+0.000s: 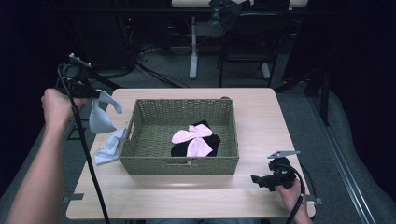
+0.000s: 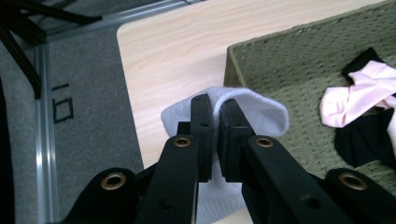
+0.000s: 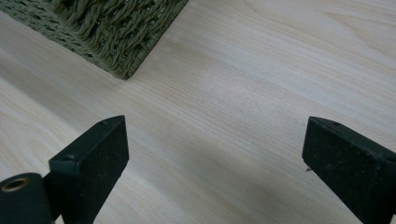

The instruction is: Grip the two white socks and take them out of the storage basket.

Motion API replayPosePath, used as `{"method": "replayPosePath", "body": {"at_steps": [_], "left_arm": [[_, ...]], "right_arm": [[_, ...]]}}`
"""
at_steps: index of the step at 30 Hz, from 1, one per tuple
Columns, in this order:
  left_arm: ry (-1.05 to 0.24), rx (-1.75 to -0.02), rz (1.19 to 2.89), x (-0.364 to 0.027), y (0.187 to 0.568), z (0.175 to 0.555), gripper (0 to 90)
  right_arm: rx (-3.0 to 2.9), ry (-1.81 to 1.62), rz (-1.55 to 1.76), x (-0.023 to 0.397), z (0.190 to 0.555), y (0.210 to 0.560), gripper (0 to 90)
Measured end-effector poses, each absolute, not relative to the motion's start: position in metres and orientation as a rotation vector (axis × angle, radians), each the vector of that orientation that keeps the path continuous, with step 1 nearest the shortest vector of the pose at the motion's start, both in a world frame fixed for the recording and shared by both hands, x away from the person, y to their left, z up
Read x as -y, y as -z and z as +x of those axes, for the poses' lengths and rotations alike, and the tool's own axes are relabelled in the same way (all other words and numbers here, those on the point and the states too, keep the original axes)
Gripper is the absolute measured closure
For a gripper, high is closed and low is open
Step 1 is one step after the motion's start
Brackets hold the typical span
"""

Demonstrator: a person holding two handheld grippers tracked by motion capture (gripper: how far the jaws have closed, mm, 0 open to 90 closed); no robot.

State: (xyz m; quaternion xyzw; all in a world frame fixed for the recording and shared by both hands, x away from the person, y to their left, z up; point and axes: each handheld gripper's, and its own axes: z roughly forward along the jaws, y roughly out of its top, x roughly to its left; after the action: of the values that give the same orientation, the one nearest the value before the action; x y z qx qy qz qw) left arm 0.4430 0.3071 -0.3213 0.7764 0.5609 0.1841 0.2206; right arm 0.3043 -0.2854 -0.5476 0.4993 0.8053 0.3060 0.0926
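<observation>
white sock [image 2: 261, 109] | folded, limp | pinched in left gripper [image 2: 214, 122]

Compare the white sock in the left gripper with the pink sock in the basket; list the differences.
The white sock hangs in the air, clamped in the left gripper, beside the woven basket; the pink sock lies loose inside it. The white sock is pinched and draped over the jaws; the pink sock lies spread on black clothing. Colours differ: white against pale pink. Both are soft, crumpled socks.

A lab or studio — dark curtains, floor cables [image 1: 154, 74] and stand legs [image 1: 193, 51] behind the table [image 1: 252, 121].
</observation>
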Motion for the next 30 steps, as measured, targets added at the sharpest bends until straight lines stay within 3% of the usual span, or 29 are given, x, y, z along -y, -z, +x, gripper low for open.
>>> {"method": "replayPosePath", "body": {"at_steps": [13,30], "left_arm": [[-0.409,-1.653,2.174,-0.322,0.388,0.446,86.3],[-0.168,-1.766,2.173,-0.328,0.491,0.452,83.5]], "right_arm": [[-2.395,-0.901,1.491,0.285,0.304,0.547,6.6],[-2.393,-0.906,1.493,0.285,0.303,0.547,6.6]]}}
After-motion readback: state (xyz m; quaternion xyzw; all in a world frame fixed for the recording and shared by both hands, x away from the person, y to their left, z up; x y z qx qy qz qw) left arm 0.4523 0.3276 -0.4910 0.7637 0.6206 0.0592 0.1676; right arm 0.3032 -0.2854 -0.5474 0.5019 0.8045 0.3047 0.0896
